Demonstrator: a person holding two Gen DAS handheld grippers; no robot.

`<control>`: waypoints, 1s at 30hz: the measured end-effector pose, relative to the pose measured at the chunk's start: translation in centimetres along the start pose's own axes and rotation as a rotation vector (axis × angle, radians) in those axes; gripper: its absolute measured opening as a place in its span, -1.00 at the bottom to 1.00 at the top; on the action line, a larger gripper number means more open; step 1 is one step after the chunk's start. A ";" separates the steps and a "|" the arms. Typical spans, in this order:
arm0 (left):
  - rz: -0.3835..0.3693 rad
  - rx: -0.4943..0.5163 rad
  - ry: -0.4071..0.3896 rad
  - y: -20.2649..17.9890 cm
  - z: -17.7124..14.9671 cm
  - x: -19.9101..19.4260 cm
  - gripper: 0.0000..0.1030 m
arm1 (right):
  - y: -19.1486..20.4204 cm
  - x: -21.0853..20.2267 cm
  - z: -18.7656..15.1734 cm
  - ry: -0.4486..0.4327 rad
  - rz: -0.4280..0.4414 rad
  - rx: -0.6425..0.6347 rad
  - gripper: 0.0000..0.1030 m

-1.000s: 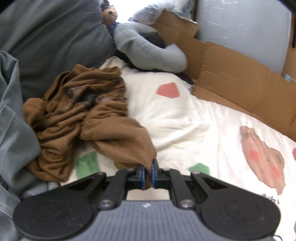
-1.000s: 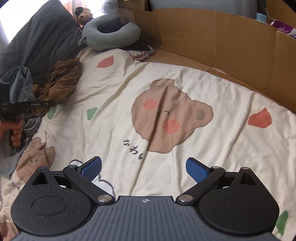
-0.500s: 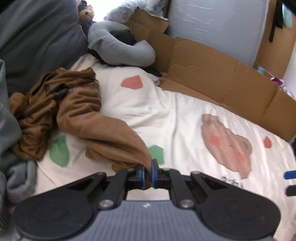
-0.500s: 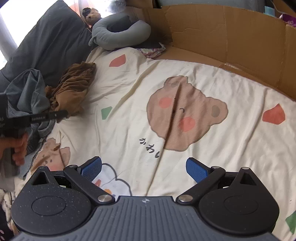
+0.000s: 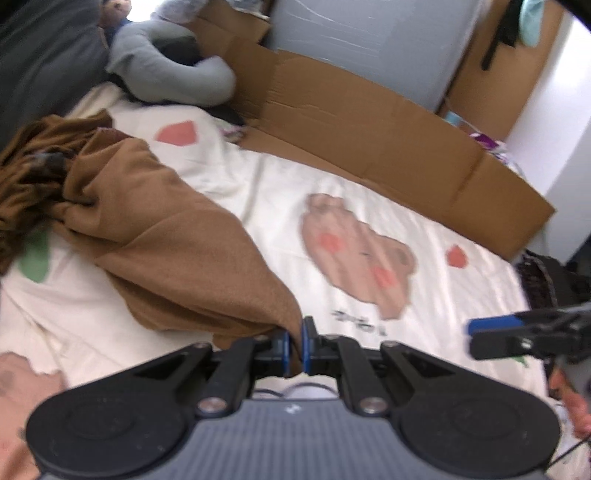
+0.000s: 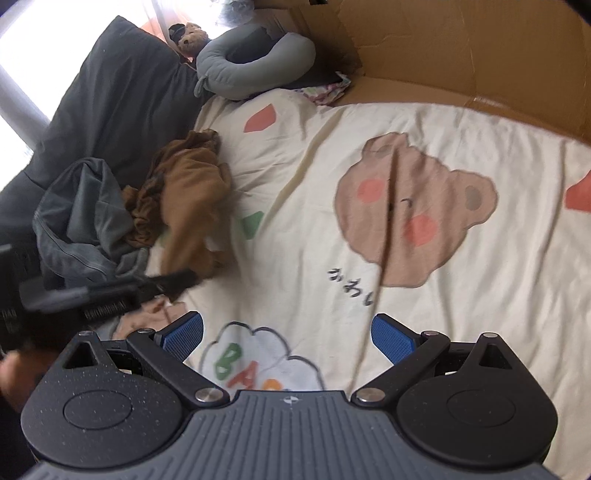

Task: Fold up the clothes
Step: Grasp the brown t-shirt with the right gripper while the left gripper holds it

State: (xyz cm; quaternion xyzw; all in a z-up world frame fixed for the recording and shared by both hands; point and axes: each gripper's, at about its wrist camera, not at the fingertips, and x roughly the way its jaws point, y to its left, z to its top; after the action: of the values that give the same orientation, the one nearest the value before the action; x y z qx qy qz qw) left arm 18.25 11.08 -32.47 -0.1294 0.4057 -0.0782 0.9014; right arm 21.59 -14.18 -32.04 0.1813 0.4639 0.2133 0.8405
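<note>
While left tongs [image 5: 294, 341] clench brown garment [image 5: 177, 240], right tongs [image 6: 287, 336] released, sheet [image 6: 332, 206] lettered "BA".

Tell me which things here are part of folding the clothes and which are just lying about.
Part of the job:
brown garment, pinched in the left hand-held gripper
grey garment
open right hand-held gripper

Lying about:
neck pillow
teddy bear
cardboard

**Premises: domestic bedroom**

Work surface is a bed covered by a cream sheet [image 6: 332, 155] printed with cartoon bears. At its head: a dark grey pillow [image 6: 110, 85], a grey U-shaped cushion [image 6: 255, 62] and a teddy bear [image 6: 190, 35]. Flattened cardboard [image 5: 369, 122] lines the far side. Crumpled brown garment [image 6: 184, 192] and grey clothing [image 6: 85, 218] lie loose.
</note>
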 end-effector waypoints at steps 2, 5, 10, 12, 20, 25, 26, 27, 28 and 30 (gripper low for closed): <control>-0.028 0.008 0.010 -1.1 -0.3 0.2 -0.88 | -0.1 0.2 0.1 0.004 0.023 0.034 0.93; -0.083 0.004 0.019 -2.4 -0.9 0.4 -0.88 | -0.4 0.6 0.2 0.014 0.063 0.090 0.93; -0.138 0.025 0.025 -4.3 -1.5 0.5 -0.88 | -0.7 1.5 -0.1 0.039 0.119 0.168 0.93; -0.156 0.023 0.032 -4.8 -1.8 0.5 -0.88 | -1.0 1.9 -0.2 0.051 0.139 0.205 0.78; -0.235 0.002 0.047 -6.6 -2.5 0.7 -0.88 | -2.0 2.9 -0.5 0.090 0.200 0.288 0.01; -0.249 -0.011 0.070 -6.9 -2.6 1.1 -0.87 | -2.2 2.6 -0.4 0.082 0.197 0.263 -0.45; -0.252 -0.032 0.082 -6.8 -2.6 1.2 -0.85 | -2.3 2.5 -0.3 0.079 0.194 0.260 -0.52; -0.261 -0.054 0.095 -6.6 -2.5 1.3 -0.84 | -2.4 2.4 -0.3 0.077 0.191 0.258 -0.59; -0.269 -0.066 0.100 -6.4 -2.4 1.3 -0.80 | -2.5 2.3 -0.2 0.073 0.186 0.256 -0.61; -0.267 -0.074 0.098 -6.0 -2.3 1.1 -0.64 | -2.8 2.1 -0.1 0.060 0.162 0.255 -0.69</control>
State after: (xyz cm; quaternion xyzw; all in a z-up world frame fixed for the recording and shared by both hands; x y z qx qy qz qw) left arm 17.03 4.68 -32.96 -0.2112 0.4308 -0.1886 0.8569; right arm 23.07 -15.45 -34.97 0.3168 0.4960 0.2251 0.7765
